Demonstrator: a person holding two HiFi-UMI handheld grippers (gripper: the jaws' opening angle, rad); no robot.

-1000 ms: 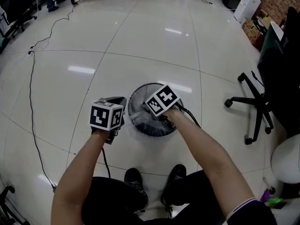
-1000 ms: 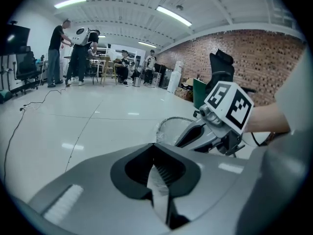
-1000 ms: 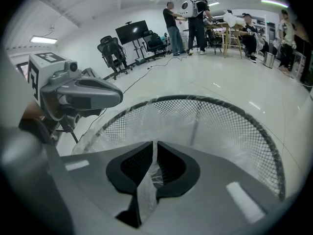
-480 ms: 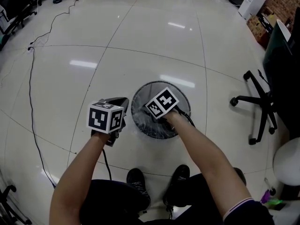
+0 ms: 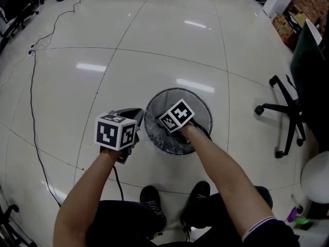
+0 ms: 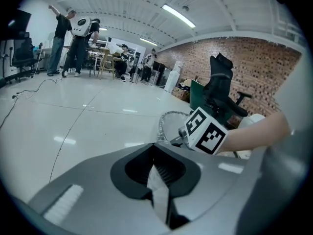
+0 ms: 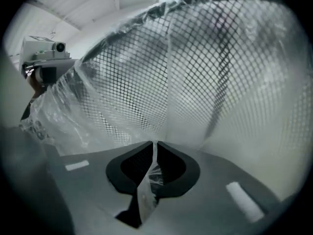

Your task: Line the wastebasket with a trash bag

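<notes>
A black wire-mesh wastebasket [image 5: 201, 108] stands on the pale floor in front of my feet. A clear trash bag [image 7: 63, 111] lies inside it against the mesh wall [image 7: 210, 67]. My right gripper [image 7: 154, 144] reaches down into the basket, its marker cube [image 5: 176, 116] just below the rim; it is shut on a crinkled fold of the bag. My left gripper [image 6: 154, 147] hovers outside the basket's left rim [image 6: 166, 124], shut, with no plastic showing ahead of its jaws. In the head view its cube [image 5: 116, 131] is beside the basket.
A black office chair [image 5: 288, 112] stands to the right, and a white rounded object [image 5: 316, 176] sits at the right edge. A cable [image 5: 32, 102] runs along the floor on the left. My shoes [image 5: 154, 212] are just behind the basket. People [image 6: 73, 38] stand far off.
My right gripper has sunk deeper into the basket with the bag still in it. The left gripper has stayed beside the rim.
</notes>
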